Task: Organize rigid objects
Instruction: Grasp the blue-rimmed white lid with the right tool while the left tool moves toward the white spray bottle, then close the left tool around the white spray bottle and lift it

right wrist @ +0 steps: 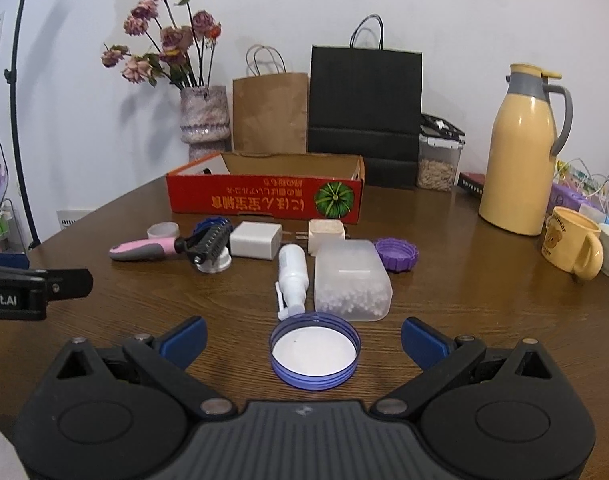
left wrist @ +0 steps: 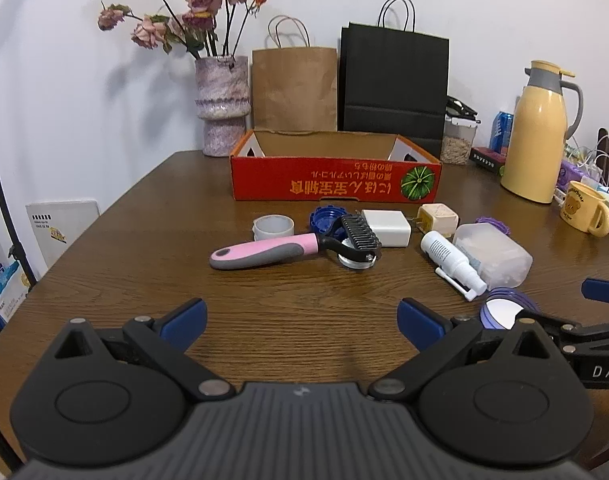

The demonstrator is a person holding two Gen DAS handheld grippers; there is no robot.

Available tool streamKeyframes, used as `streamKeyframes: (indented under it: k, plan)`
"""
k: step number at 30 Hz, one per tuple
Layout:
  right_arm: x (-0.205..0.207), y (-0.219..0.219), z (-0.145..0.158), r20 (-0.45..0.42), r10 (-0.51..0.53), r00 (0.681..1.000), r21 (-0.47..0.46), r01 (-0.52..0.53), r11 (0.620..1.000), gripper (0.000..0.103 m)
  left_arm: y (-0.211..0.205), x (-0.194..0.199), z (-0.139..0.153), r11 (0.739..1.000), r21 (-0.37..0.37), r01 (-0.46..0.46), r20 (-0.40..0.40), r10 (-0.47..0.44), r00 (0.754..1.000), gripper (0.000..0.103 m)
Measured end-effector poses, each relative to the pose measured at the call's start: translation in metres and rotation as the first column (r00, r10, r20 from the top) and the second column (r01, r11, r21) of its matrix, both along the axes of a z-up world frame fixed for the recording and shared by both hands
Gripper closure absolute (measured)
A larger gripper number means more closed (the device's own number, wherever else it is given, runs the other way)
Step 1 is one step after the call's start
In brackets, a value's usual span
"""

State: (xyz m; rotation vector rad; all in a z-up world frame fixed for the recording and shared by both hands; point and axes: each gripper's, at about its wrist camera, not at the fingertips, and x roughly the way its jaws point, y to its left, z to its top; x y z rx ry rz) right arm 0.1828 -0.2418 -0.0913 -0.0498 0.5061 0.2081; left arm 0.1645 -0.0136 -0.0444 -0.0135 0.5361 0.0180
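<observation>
We hold our left tool (left wrist: 302,322) low over the brown wooden table (left wrist: 124,248), its two blue tips spread wide apart with nothing between them. Our right tool (right wrist: 304,338) is spread wide too, and it grips nothing. The round purple lid with a white inside (right wrist: 315,356) lies flat on the table between the right tool's blue tips, not touching them.

We use the long red cardboard box with a green pumpkin picture (right wrist: 264,200) as our landmark. The purple lid is nearest to us, well in front of the box. Just behind the lid lies the small white spray bottle (right wrist: 291,276) on its side, and beside it, on the right, lies the cloudy plastic case with little white sticks inside (right wrist: 350,280). A ridged purple cap (right wrist: 396,254) sits at the far right corner of that case.

Closer to the box, at its front, we see the pink and grey pet comb (left wrist: 264,252) with black teeth, its head resting on a small white cap (left wrist: 354,261). Behind it are a dark blue ridged cap (left wrist: 324,220) and a short white ring-shaped cup (left wrist: 273,227). A white square charger (left wrist: 386,227) and a cream plug block (left wrist: 438,218) sit just in front of the box.

The box is open on top, and we cannot see its floor.
</observation>
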Motion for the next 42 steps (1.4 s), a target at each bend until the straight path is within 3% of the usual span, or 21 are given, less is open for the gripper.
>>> streamKeyframes:
  k: [7, 13, 19, 21, 28, 42]
  plan:
    - [0.021, -0.003, -0.016, -0.053, 0.001, 0.999, -0.009, -0.001, 1.0, 0.001, -0.002, 0.02, -0.008, 1.0, -0.006, 0.0, -0.036, 0.0, 0.999, 0.0]
    - [0.037, -0.003, -0.026, -0.093, 0.018, 0.996, -0.019, -0.02, 1.0, 0.01, -0.006, 0.032, -0.012, 1.0, -0.005, -0.002, -0.054, 0.002, 0.999, 0.0]
    - [0.047, -0.002, -0.03, -0.119, 0.067, 0.991, -0.02, -0.07, 0.997, 0.026, -0.008, 0.039, -0.014, 1.0, -0.006, -0.016, -0.066, 0.015, 0.998, 0.0]
    - [0.049, -0.001, -0.031, -0.126, 0.086, 0.988, -0.017, -0.089, 0.996, 0.038, -0.011, 0.041, -0.014, 1.0, -0.004, -0.019, -0.07, 0.019, 0.997, 0.0]
    - [0.048, -0.008, -0.028, -0.099, 0.13, 0.987, 0.017, -0.129, 0.992, 0.038, -0.022, 0.047, -0.011, 1.0, 0.009, -0.02, -0.073, 0.021, 0.997, 0.0]
    - [0.055, -0.058, -0.004, 0.003, 0.09, 0.996, 0.054, -0.09, 0.995, 0.038, -0.065, 0.073, -0.001, 0.999, 0.031, 0.009, -0.071, -0.007, 0.997, 0.0]
